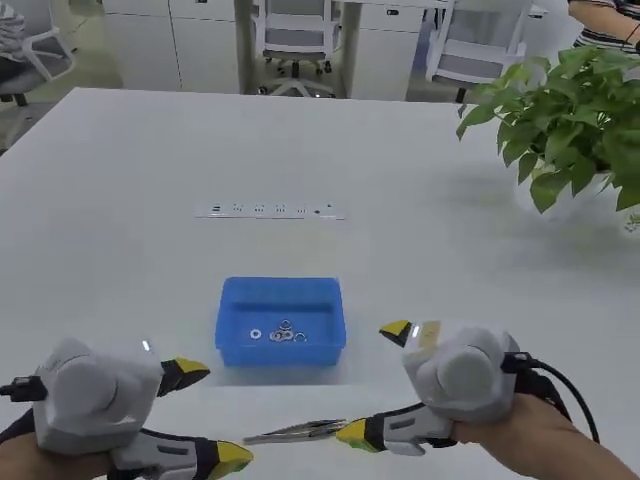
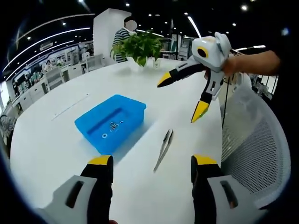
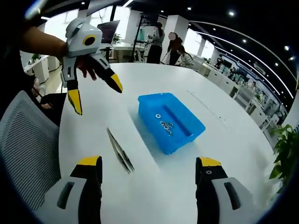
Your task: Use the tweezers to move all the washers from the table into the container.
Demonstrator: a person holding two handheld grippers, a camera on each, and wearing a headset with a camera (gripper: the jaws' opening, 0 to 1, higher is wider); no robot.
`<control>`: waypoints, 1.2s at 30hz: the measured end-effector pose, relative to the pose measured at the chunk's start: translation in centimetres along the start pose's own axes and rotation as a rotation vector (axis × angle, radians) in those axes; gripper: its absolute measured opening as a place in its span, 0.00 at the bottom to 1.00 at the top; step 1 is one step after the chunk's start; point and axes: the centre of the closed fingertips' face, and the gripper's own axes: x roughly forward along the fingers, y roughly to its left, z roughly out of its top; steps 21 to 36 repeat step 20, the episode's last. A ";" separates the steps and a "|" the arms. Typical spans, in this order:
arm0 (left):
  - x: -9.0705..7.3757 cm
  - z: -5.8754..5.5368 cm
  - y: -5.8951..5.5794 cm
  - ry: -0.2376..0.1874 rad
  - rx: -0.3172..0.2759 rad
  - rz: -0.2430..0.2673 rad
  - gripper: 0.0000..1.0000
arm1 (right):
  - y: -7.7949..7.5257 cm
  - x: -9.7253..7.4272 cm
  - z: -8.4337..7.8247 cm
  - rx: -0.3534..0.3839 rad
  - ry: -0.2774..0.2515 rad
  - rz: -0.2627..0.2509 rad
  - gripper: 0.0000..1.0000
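In the head view your left gripper [image 1: 212,415] and right gripper [image 1: 372,382] hang low over the near worktop [image 1: 120,200], both with jaws spread wide and holding nothing, which fits the tweezers [image 1: 300,431] lying free between them; the washers [image 1: 280,332] sit bunched on the floor of the blue container [image 1: 280,287] just beyond, and I see none loose on the worktop, so the job looks about finished; the tweezers' long axis runs left to right, roughly along the container's near wall, thin end toward your left gripper. In the left gripper view the wide jaws frame the tweezers [image 2: 163,149], which stretch away toward the right gripper [image 2: 182,98], open in the air; the container [image 2: 119,137] lies to their left. In the right gripper view the tweezers [image 3: 120,151] lie just ahead, broader end nearer you, container [image 3: 150,126] beside them; which end is the working tip I cannot tell.
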 end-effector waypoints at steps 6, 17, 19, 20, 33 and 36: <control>-1.0 1.0 -0.2 -0.073 -0.024 0.013 0.87 | 0.5 -1.8 -0.5 0.045 -0.046 -0.002 0.95; -2.1 2.1 -0.7 -0.126 0.022 0.018 0.99 | 0.7 -4.3 -1.4 0.123 -0.123 -0.014 1.00; -2.2 2.5 -0.8 -0.142 0.013 0.016 0.99 | 0.7 -4.6 -1.4 0.134 -0.129 -0.023 1.00; -2.1 2.3 -0.7 -0.145 0.010 0.015 0.99 | 0.8 -4.8 -1.5 0.135 -0.135 -0.025 1.00; -2.1 2.3 -0.7 -0.145 0.010 0.015 0.99 | 0.8 -4.8 -1.5 0.135 -0.135 -0.025 1.00; -2.1 2.3 -0.7 -0.145 0.010 0.015 0.99 | 0.8 -4.8 -1.5 0.135 -0.135 -0.025 1.00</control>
